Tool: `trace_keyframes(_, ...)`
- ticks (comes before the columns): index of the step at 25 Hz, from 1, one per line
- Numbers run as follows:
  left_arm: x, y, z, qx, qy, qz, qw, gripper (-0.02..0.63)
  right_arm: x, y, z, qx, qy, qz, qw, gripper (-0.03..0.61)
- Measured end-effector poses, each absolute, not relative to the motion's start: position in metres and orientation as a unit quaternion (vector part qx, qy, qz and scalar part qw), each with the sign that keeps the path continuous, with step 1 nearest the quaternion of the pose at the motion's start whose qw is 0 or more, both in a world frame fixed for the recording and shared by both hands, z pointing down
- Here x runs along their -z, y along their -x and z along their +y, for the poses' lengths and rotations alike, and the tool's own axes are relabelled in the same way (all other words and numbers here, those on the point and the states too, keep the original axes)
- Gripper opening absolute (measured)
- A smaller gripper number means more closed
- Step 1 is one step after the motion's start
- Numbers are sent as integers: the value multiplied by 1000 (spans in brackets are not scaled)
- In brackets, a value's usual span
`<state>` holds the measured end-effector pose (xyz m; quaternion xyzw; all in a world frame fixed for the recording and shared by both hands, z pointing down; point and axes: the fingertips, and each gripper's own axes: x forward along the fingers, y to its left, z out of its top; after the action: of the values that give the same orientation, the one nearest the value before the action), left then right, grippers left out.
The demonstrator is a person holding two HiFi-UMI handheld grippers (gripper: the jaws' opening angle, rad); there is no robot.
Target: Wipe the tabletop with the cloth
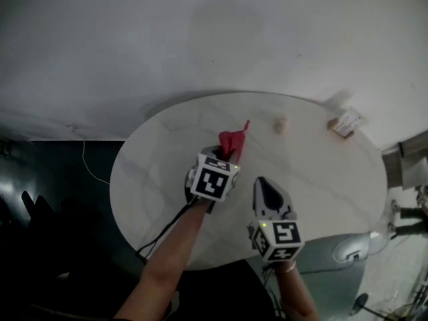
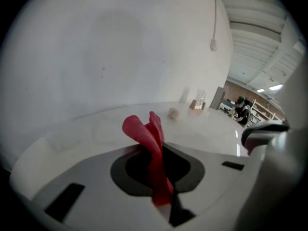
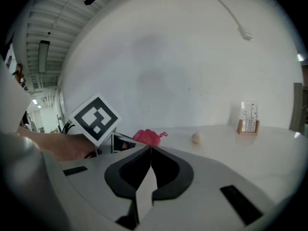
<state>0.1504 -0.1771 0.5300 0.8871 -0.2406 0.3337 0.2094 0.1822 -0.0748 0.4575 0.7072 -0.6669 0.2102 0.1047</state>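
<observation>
A red cloth (image 1: 233, 141) sticks up from the tips of my left gripper (image 1: 226, 154), which is shut on it above the round white marble tabletop (image 1: 160, 172). In the left gripper view the cloth (image 2: 150, 143) is pinched between the closed jaws and folds upward past them. My right gripper (image 1: 266, 187) hovers to the right of the left one, jaws shut with nothing between them. From the right gripper view the cloth (image 3: 147, 137) and the left gripper's marker cube (image 3: 95, 118) show to the left ahead.
A small beige ball (image 1: 281, 124) lies on the far part of the table. A card holder with a white card (image 1: 346, 123) stands at the far right edge. A white wall (image 1: 214, 39) rises behind the table. A black cable (image 1: 167, 227) trails off the near edge.
</observation>
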Motion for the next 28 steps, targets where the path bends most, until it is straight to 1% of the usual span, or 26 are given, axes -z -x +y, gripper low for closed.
trace_keyframes(3, -554, -138, -182, -370, -871, -253, 202, 41, -461, -183, -79, -215, -705, -667, 107, 3)
trace_keyframes(7, -567, -97, -199, -376, -854, -287, 214, 41, -463, -167, -92, -215, -687, -686, 107, 3)
trace_keyframes(19, -565, 94, -243, -354, -793, -429, 248, 41, -462, -69, -147, -208, -596, -767, 120, 3)
trace_keyframes(28, -565, 211, -252, -336, -736, -522, 269, 41, -463, -35, -163, -206, -566, -789, 123, 3)
